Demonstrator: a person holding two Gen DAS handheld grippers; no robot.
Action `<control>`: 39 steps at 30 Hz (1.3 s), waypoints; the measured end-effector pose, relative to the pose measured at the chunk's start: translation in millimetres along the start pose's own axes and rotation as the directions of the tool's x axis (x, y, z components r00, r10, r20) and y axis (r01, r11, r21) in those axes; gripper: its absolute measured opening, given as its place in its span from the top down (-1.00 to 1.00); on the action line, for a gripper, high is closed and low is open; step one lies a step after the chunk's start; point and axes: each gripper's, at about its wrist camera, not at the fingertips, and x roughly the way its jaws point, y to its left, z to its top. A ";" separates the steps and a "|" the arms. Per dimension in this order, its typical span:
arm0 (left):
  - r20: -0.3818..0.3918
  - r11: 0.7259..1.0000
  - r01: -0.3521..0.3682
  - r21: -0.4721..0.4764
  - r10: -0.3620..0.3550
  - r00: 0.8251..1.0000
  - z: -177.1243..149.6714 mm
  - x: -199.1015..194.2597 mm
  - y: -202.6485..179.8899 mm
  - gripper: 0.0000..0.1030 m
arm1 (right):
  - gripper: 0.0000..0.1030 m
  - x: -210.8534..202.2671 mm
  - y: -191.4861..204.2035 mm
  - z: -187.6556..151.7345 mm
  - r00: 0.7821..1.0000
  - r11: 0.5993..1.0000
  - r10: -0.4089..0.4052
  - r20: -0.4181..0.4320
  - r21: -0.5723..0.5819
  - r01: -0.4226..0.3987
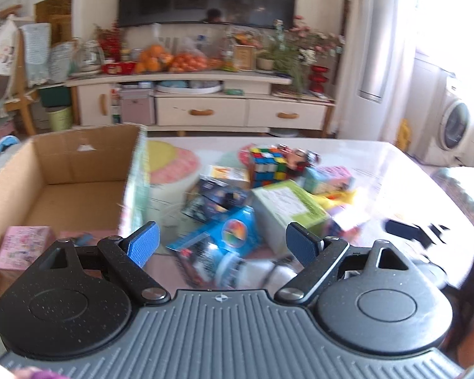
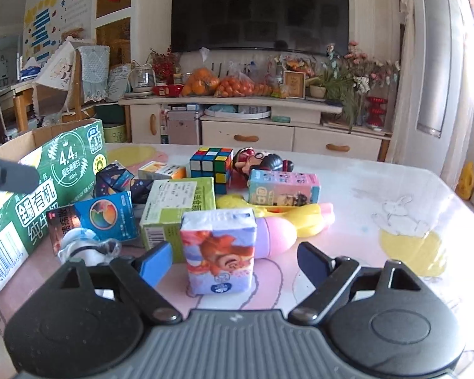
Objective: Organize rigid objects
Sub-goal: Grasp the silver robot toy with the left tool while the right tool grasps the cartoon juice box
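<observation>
Tissue pack (image 2: 219,249) stands just ahead of your right gripper (image 2: 233,260), jaws wide, empty. Your left gripper (image 1: 222,243), also spread and empty, hangs beside the carton (image 1: 63,170) at the table's (image 2: 379,186) left edge.

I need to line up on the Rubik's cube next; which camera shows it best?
The right wrist view: the Rubik's cube is sharp there, two faces showing, standing on the table beside the doll. In the left wrist view the cube is smaller and blurred, partly behind boxes.
</observation>
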 end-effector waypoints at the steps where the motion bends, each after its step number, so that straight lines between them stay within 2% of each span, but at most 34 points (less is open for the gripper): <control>1: -0.006 1.000 0.015 0.007 -0.015 1.000 -2.1 -0.6 -0.5 -1.00 | -0.68 2.6 -0.5 -0.1 1.000 1.000 0.013 -0.004 -0.005 -0.013; 4: -0.028 0.998 0.051 0.023 -0.050 0.998 -8.8 2.0 -3.0 -1.00 | -0.64 10.7 -0.9 -0.7 0.998 0.999 0.051 -0.029 -0.018 -0.051; 6: -0.047 0.996 0.075 0.039 -0.073 0.996 -13.6 4.5 -6.0 -1.00 | -0.46 15.5 -1.4 -2.2 0.996 0.997 0.068 -0.050 -0.024 -0.070; 8: -0.059 0.994 0.091 0.055 -0.088 0.994 -16.8 7.4 -7.8 -1.00 | -0.37 19.2 -2.5 -2.6 0.995 0.996 0.076 -0.063 -0.036 -0.078; 13: -0.084 0.994 0.094 0.057 -0.089 0.992 -23.2 15.8 -11.4 -1.00 | 0.01 22.9 -9.3 -2.6 0.993 0.995 0.087 -0.080 -0.038 -0.091; 24: -0.132 0.997 0.049 0.064 -0.041 0.990 -41.8 36.9 -27.8 -1.00 | 0.01 16.9 -25.0 -0.1 0.996 0.997 0.040 -0.081 -0.063 -0.045; 33: -0.130 0.998 0.011 0.067 -0.002 0.992 -43.0 61.4 -36.5 -1.00 | 0.01 19.3 -29.5 -0.1 0.993 0.996 0.054 -0.100 -0.069 -0.061; 39: -0.160 0.998 -0.018 0.062 0.027 0.987 -47.5 72.8 -36.4 -1.00 | 0.00 22.6 -29.6 0.7 0.992 0.995 0.060 -0.107 -0.070 -0.068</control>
